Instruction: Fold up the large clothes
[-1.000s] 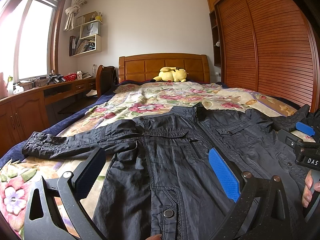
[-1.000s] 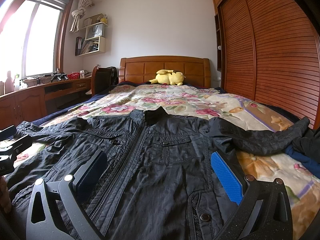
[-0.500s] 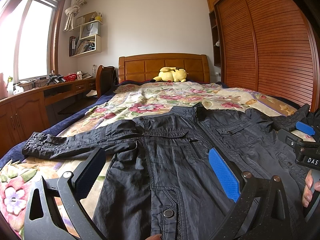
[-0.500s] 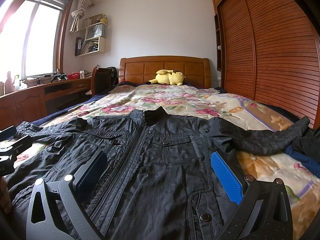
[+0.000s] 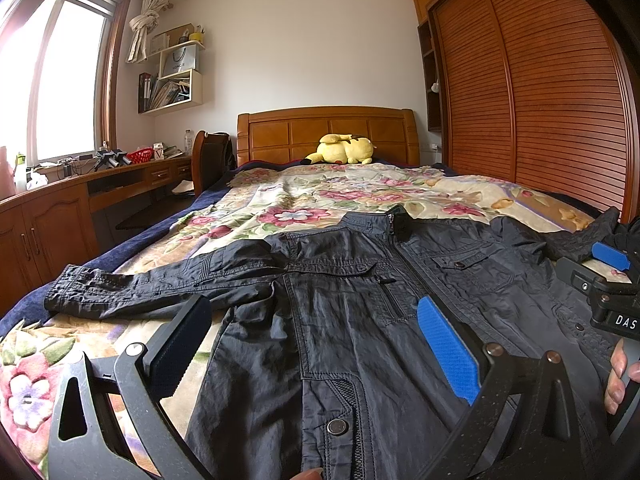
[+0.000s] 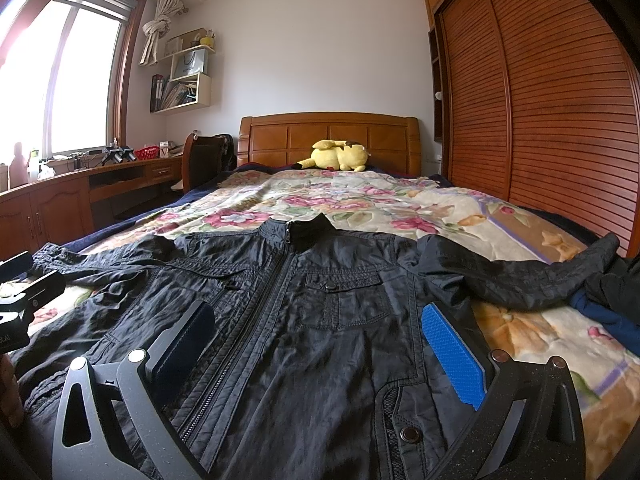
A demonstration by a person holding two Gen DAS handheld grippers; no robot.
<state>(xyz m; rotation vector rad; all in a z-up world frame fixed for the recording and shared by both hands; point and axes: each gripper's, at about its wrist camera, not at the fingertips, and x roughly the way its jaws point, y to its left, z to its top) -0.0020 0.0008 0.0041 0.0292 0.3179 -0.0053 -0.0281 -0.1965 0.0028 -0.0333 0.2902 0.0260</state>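
Note:
A black zip-up jacket (image 5: pixel 352 312) lies flat, front up, on the floral bedspread (image 5: pixel 328 196), collar toward the headboard and both sleeves spread out sideways. It also shows in the right wrist view (image 6: pixel 304 320). My left gripper (image 5: pixel 312 332) is open and empty, hovering over the jacket's lower left part near the hem. My right gripper (image 6: pixel 316 340) is open and empty over the jacket's lower right part. The left sleeve (image 5: pixel 152 284) stretches toward the bed's left edge. The right sleeve (image 6: pixel 520 276) stretches toward the right edge.
A yellow plush toy (image 5: pixel 344 150) lies by the wooden headboard (image 5: pixel 328 132). A desk (image 5: pixel 80 196) with clutter and a chair (image 5: pixel 210 160) stand left of the bed. A slatted wooden wardrobe (image 5: pixel 540 100) runs along the right. Dark clothes (image 6: pixel 612 292) lie at the bed's right edge.

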